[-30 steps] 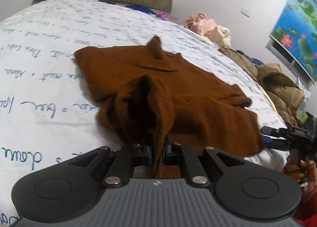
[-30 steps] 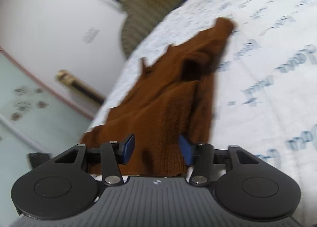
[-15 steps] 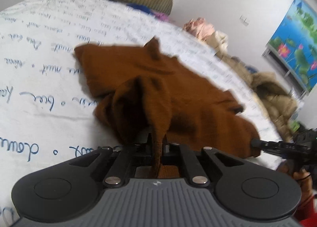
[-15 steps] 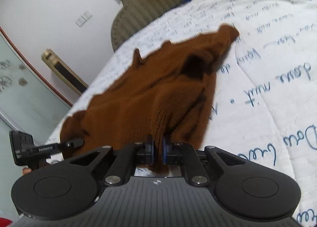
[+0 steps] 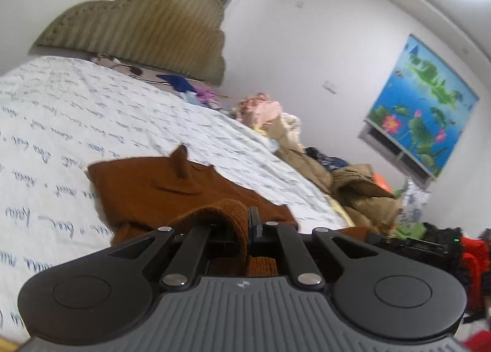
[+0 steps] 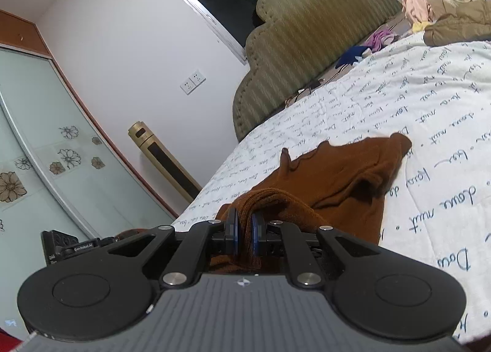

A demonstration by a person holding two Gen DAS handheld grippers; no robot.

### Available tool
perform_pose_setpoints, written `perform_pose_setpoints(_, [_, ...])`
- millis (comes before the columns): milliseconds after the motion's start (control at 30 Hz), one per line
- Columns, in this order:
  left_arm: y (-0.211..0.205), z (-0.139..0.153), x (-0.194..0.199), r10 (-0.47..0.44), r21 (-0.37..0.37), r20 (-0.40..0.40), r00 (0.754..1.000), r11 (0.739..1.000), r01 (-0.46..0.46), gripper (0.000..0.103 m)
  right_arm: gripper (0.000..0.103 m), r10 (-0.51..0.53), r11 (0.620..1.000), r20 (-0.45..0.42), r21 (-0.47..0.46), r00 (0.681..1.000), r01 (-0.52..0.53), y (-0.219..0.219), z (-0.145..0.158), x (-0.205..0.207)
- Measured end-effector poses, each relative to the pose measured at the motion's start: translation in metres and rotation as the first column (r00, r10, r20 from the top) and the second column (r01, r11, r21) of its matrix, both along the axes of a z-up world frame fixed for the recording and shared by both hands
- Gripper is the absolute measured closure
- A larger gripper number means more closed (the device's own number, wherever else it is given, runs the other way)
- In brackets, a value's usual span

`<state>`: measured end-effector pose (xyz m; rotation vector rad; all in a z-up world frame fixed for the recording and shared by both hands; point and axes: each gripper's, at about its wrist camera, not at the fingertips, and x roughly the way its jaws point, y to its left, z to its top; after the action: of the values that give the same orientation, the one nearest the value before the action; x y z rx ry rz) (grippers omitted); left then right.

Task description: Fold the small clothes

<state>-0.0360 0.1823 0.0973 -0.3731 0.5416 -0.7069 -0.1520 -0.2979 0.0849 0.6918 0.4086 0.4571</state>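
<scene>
Both grippers higher now, fingers clenched on brown sweater (image 5: 159,189) (hem raised) over script-printed bedsheet (image 5: 61,112), padded headboard (image 5: 147,26) behind.

White walls, an olive scalloped headboard (image 5: 147,29), a lotus-print window blind (image 5: 423,106) — and a frosted floral wardrobe door (image 6: 36,167).

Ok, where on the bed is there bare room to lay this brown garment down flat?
Bare quilt lies between the brown garment and the headboard. Crowded: the clothes pile along the far edge.
</scene>
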Motion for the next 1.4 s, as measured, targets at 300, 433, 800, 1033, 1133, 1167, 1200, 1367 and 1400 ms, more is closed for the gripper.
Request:
perform_pose_setpoints(300, [-0.038, -0.001, 0.089, 0.087, 0.101, -0.091, 0.992, 0.992, -0.078, 0.098, 0.089, -0.088, 0.996, -0.028, 0.008, 0.996, 0.089, -0.012, -0.011, 0.079])
perform_pose_setpoints(433, [-0.057, -0.003, 0.123, 0.131, 0.174, -0.099, 0.986, 0.978, -0.112, 0.098, 0.089, -0.112, 0.994, -0.059, 0.006, 0.992, 0.113, -0.015, -0.016, 0.115])
perform_pose_setpoints(800, [-0.101, -0.029, 0.217, 0.236, 0.358, -0.111, 0.965, 0.916, -0.183, 0.097, 0.089, -0.203, 0.979, -0.143, -0.036, 0.969, 0.2, -0.022, -0.037, 0.21])
perform_pose_setpoints(1033, [-0.098, -0.076, 0.266, 0.318, 0.376, -0.286, 0.904, 0.905, -0.199, 0.093, 0.089, -0.24, 0.97, -0.272, -0.097, 0.932, 0.222, -0.018, -0.081, 0.267])
perform_pose_setpoints(1133, [-0.088, -0.082, 0.271, 0.326, 0.347, -0.325, 0.888, 0.914, -0.208, 0.091, 0.083, -0.249, 0.968, -0.318, -0.096, 0.915, 0.231, -0.017, -0.096, 0.278])
perform_pose_setpoints(1167, [-0.084, -0.082, 0.271, 0.32, 0.319, -0.346, 0.882, 0.924, -0.21, 0.087, 0.082, -0.249, 0.969, -0.335, -0.081, 0.909, 0.235, -0.018, -0.101, 0.281])
perform_pose_setpoints(1200, [-0.079, -0.081, 0.272, 0.31, 0.279, -0.37, 0.876, 0.936, -0.213, 0.08, 0.081, -0.238, 0.971, -0.347, -0.058, 0.907, 0.233, -0.02, -0.104, 0.284])
perform_pose_setpoints(1367, [-0.048, -0.077, 0.277, 0.294, 0.048, -0.472, 0.831, 0.95, -0.308, 0.049, 0.059, -0.215, 0.962, -0.385, 0.074, 0.897, 0.262, -0.033, -0.111, 0.292])
perform_pose_setpoints(1400, [-0.042, -0.078, 0.278, 0.299, 0.015, -0.493, 0.817, 0.942, -0.336, 0.049, 0.056, -0.218, 0.955, -0.378, 0.106, 0.9, 0.276, -0.037, -0.111, 0.292])
